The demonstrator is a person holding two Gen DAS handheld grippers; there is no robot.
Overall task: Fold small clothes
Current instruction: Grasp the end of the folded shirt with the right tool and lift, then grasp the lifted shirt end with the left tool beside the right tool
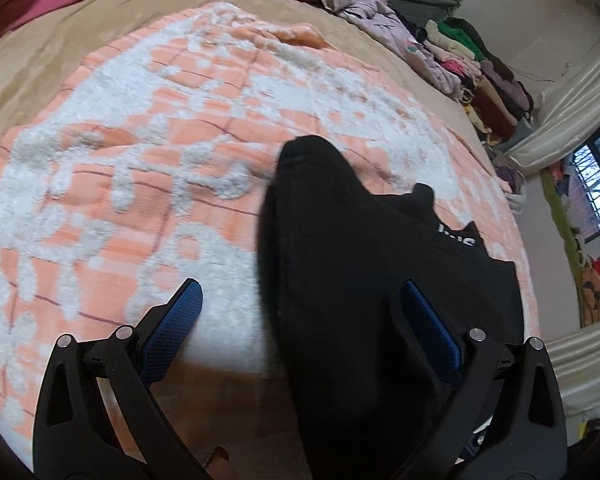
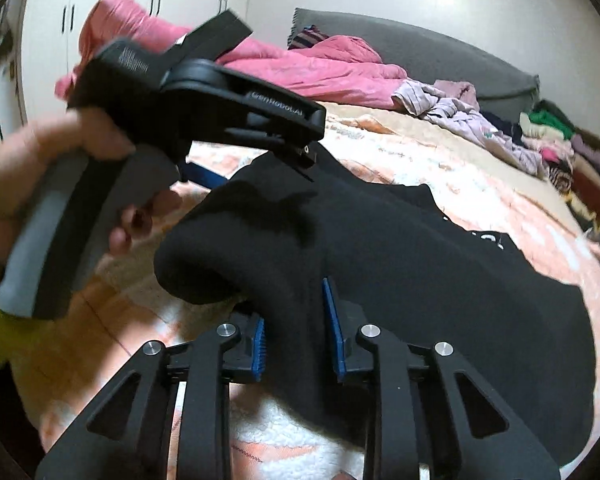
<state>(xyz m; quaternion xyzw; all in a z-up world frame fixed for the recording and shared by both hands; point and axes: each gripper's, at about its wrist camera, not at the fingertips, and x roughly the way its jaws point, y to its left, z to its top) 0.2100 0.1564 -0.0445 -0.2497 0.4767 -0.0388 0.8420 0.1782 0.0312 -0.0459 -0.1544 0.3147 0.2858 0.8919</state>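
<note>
A black garment (image 1: 360, 264) with white lettering lies on the orange-and-white blanket (image 1: 160, 140); it also shows in the right wrist view (image 2: 400, 260). My left gripper (image 1: 300, 300) is open, its jaws wide apart over the garment's left edge, with its right finger on the cloth. In the right wrist view the left gripper body (image 2: 204, 104) is held by a hand above the garment. My right gripper (image 2: 296, 320) is shut on a fold of the black garment, with cloth pinched between the blue pads.
A pink quilt (image 2: 300, 68) and a pile of lilac clothes (image 2: 460, 108) lie at the bed's far side. Stacked folded clothes (image 1: 484, 80) line the bed's right edge. A window and curtain (image 1: 572, 120) are at the right. White wardrobe doors (image 2: 60, 20) stand behind.
</note>
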